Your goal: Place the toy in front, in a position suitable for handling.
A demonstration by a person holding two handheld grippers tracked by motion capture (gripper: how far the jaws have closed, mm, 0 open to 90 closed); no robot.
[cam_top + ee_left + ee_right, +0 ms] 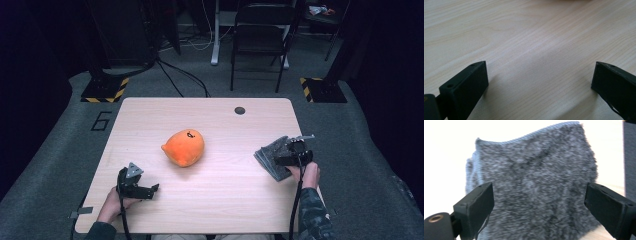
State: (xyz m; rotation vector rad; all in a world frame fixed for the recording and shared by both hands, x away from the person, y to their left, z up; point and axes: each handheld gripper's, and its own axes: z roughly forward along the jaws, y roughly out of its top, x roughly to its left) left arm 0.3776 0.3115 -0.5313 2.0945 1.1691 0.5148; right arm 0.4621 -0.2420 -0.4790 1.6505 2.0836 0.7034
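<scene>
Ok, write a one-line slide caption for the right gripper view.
Right gripper, jaws wide open, poised over a folded grey fuzzy cloth lying on the pale wooden table.

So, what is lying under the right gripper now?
A folded grey fuzzy cloth lies on the table under the open right gripper. Whatever is beneath the cloth is covered.

Grey fuzzy cloth (272, 157), folded into a flat stack w/ layered edges showing, lies on light wood table (220, 200) near its right edge, set at an angle. Up close (536, 192): mottled dark/light grey pile, pale blue stitched hem along top edge, surface slightly rumpled.
</scene>
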